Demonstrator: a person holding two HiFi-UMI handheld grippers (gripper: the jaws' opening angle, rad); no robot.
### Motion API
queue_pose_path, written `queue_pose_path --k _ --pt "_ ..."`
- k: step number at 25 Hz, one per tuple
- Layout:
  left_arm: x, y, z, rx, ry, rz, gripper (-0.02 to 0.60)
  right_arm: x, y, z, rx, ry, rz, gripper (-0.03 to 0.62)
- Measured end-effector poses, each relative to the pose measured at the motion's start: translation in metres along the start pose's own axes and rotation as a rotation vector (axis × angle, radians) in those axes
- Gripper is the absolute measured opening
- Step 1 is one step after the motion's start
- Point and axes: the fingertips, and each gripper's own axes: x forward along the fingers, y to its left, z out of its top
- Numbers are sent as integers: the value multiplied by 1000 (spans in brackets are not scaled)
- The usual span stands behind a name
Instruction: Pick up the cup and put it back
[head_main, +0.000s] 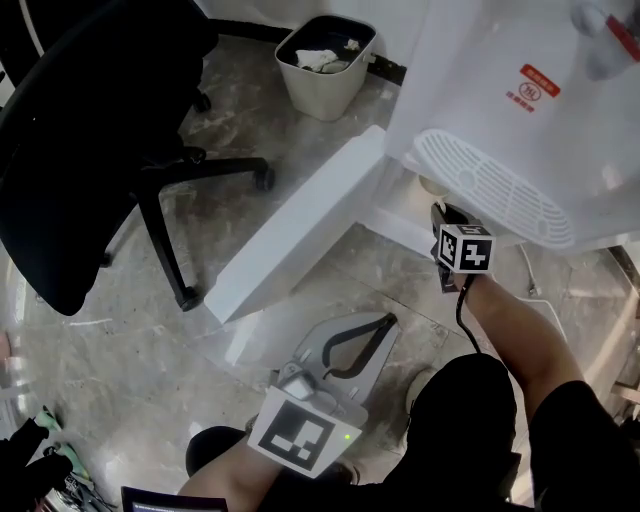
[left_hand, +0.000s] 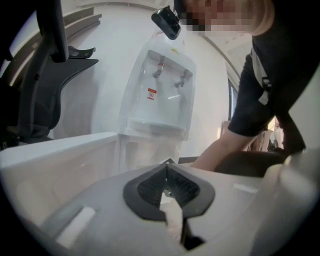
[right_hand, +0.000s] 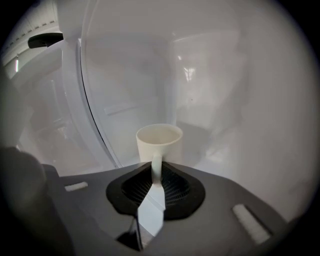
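Right tongs are clamped on the handle of the cup, which sits upright inside the dispenser's bottom cabinet, door swung open. Left tongs are closed, nothing in them.

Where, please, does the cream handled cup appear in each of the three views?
Head view: cream cup, apparently a sliver under the white water dispenser, beyond the right gripper.
Left gripper view: not in it.
Right gripper view: centre, handle in that gripper.
Shared landmark: the dispenser, central in the left gripper view.
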Motion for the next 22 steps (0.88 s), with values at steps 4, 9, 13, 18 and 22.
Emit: queue_pose_path --k 4,9,13,18,22 --pt "1 4 3 8 -23 1 3 -3 2 10 -30 -44 17 51" --pt "3 8 1 -18 -36 6 3 -21 17 8 -108 -49 82 51" --pt "-2 8 4 -10 -35 21 3 -48 36 6 -206 -65 166 51" --pt "-26 5 15 -119 -18 114 3 -107 66 11 -223 -15 261 51" --pt "-63 -12 25 -302 22 210 3 -176 101 29 -225 44 333 51"
